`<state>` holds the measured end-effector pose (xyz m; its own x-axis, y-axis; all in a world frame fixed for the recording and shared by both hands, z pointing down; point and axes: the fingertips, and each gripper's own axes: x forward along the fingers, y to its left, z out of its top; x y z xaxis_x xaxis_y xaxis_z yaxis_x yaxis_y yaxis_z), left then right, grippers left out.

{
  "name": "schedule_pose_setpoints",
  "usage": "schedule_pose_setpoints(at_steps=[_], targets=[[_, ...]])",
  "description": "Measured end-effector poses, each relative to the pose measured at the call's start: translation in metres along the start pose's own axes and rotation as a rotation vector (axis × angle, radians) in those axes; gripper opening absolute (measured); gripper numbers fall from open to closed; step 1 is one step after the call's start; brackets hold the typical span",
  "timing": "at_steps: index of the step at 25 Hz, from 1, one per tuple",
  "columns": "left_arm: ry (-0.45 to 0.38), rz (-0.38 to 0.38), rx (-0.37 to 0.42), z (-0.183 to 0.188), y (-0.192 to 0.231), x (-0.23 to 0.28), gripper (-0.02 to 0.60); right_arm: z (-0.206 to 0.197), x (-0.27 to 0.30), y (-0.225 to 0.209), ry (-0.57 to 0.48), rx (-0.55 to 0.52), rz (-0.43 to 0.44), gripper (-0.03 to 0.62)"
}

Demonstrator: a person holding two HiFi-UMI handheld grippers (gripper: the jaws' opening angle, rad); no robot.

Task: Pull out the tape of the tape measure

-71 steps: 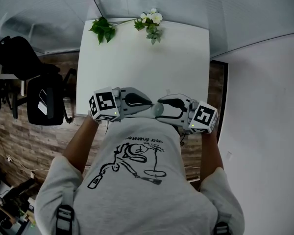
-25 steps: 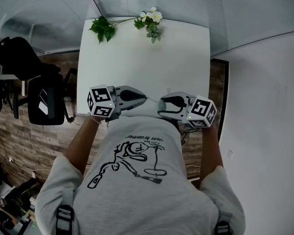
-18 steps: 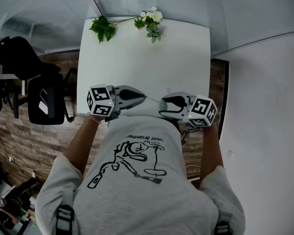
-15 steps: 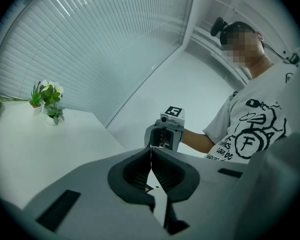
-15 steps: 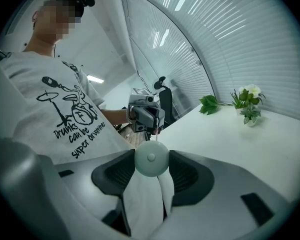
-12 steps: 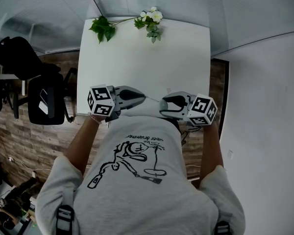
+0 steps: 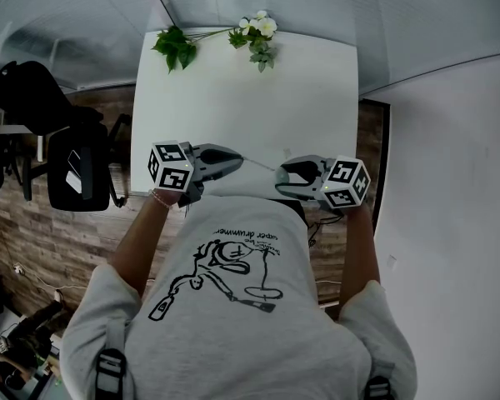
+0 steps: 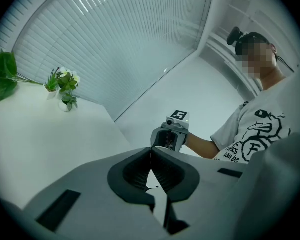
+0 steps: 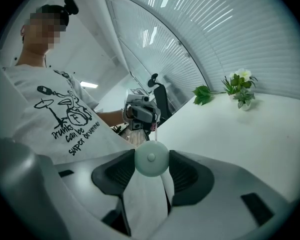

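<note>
My right gripper [image 9: 151,160] is shut on a small round pale-green tape measure [image 9: 151,157], its pads pressing both sides of the case. A thin white tape [image 7: 259,164] runs taut from the case to my left gripper [image 8: 151,155], which is shut on the tape's end. In the head view the left gripper [image 7: 236,157] and right gripper [image 7: 282,176] face each other, a short gap apart, over the near edge of the white table [image 7: 250,107], in front of the person's chest. The left gripper view shows the tape [image 8: 151,150] edge-on as a fine line.
A small vase of white flowers [image 7: 258,40] and a green leafy sprig [image 7: 175,50] stand at the table's far edge. A black office chair [image 7: 75,169] stands left of the table on the wood floor. A white wall runs along the right.
The two grippers have drawn apart, left going left and right going right, and the tape showing between them has grown longer. Both marker cubes have rolled a little.
</note>
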<state>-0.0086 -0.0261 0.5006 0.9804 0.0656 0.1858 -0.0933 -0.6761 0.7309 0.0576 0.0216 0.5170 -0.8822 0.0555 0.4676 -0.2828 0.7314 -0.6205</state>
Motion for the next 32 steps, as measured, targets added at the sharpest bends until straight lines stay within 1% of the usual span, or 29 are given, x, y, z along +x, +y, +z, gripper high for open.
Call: schedule_pose_setpoints(at_steps=[11, 26, 32], targets=[[-0.012, 0.020, -0.044, -0.009, 0.006, -0.004, 0.021, -0.008, -0.001, -0.004, -0.001, 0.039, -0.002, 0.222], [-0.026, 0.054, -0.069, -0.013, 0.012, -0.012, 0.021, -0.022, -0.008, -0.006, 0.009, 0.079, -0.010, 0.222], [-0.022, 0.062, -0.074, -0.018, 0.013, -0.011, 0.021, -0.026, -0.009, -0.006, 0.004, 0.090, 0.002, 0.222]])
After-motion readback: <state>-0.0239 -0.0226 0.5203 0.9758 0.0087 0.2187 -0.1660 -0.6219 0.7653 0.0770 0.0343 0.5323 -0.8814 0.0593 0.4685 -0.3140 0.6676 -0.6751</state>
